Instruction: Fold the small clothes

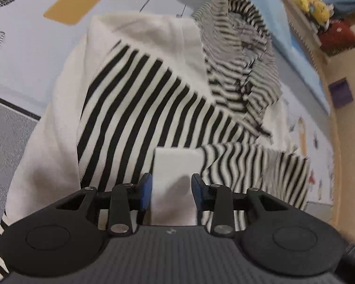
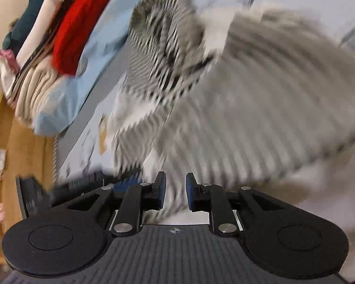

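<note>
My left gripper [image 1: 171,190] points steeply down at a black-and-white striped garment [image 1: 139,108] spread across a printed sheet [image 1: 35,54], which looks like a bed cover rather than a tabletop. The garment has broad cream panels on its sides and bold black stripes down the middle. Its finer-striped hood [image 1: 239,54] lies crumpled at the far upper right, and a striped sleeve [image 1: 255,165] is folded across the near right. A plain white cuff or folded edge [image 1: 175,165] sits directly between my left fingers [image 1: 146,190], which are spread apart with blue pads on either side of it; I cannot tell whether the pads press on the cloth. The right wrist view is heavily blurred. My right gripper [image 2: 175,190] hovers over the same striped garment [image 2: 248,108], its fingers [image 2: 161,190] parted by a narrow gap with striped fabric showing behind them, apparently not pinching anything. At the left of that view sits a pile of other clothes [image 2: 42,54], including a red piece [image 2: 82,23], on a pale blue cloth [image 2: 64,108]
</note>
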A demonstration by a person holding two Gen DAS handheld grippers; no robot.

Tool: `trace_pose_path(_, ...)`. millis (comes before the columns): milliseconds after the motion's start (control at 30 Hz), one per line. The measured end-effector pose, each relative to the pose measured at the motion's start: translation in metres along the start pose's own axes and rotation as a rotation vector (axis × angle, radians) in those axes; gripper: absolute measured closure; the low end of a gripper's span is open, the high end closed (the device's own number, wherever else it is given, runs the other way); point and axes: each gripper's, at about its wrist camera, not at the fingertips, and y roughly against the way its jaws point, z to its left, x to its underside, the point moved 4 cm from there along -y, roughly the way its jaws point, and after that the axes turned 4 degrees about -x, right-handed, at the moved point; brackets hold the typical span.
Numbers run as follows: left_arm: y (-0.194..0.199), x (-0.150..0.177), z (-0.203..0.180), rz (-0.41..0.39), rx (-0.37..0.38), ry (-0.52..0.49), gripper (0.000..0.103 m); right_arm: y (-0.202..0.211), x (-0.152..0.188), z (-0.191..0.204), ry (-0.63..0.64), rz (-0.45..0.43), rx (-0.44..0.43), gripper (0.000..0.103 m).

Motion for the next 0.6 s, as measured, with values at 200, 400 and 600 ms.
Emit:
trace_pose_path(200, -0.009, 0.009, -0.017, -0.012, -0.063, -0.116, 0.062, 0.042, -0.051, -0.049, -0.081, -0.273, 0.160, 0.083)
trace_pose_path(400, 0.000, 0.008, -0.030, -0.072, -0.094, -0.207, 0.095, 0.079, -0.079, -0.083, -0.202, -0.469, 0.261, 0.083)
trace_pose_path(600, 0.060, -0.004, -0.025, -0.245, -0.094, -0.166, 0.096, 0.082, -0.078, -0.089, -0.204, -0.489, 0.265, 0.083)
